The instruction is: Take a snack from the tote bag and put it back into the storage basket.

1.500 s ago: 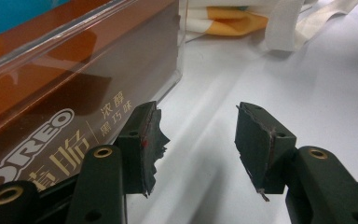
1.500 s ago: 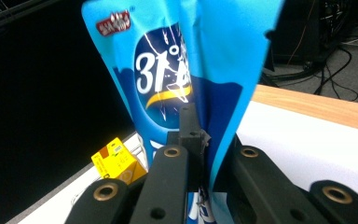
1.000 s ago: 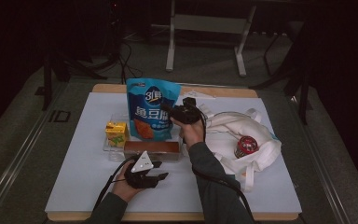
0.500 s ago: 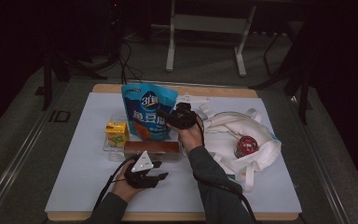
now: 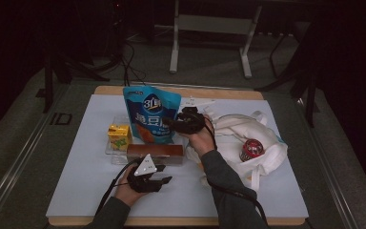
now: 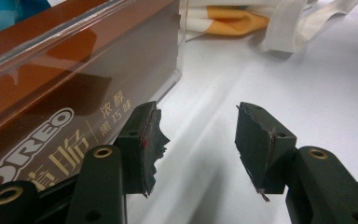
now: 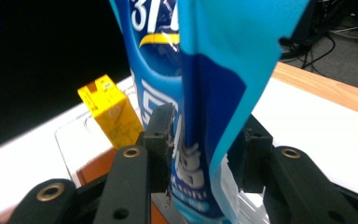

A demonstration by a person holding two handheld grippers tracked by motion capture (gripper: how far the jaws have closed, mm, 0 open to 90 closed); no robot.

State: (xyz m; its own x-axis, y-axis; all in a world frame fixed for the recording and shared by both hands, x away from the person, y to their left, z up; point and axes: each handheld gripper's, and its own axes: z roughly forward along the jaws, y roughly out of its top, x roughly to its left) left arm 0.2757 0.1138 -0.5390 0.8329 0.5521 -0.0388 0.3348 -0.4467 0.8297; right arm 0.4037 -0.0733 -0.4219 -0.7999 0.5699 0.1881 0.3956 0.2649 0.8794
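A tall blue snack bag stands upright at the back middle of the white table. My right gripper sits at the bag's right edge. In the right gripper view the bag hangs between the jaws of that gripper, which have just been opening and no longer clamp it. My left gripper rests on the table near the front, open and with nothing in it. In the left gripper view it lies just right of a brown Oreo box.
The Oreo box lies in front of the bag. A yellow drink carton stands in a clear tray to the left. A white tote bag with a red can on it covers the right side.
The blue bag and my right gripper shifted a little left and down. The right jaws, earlier shut on the bag's edge, have parted. The left gripper stayed where it was.
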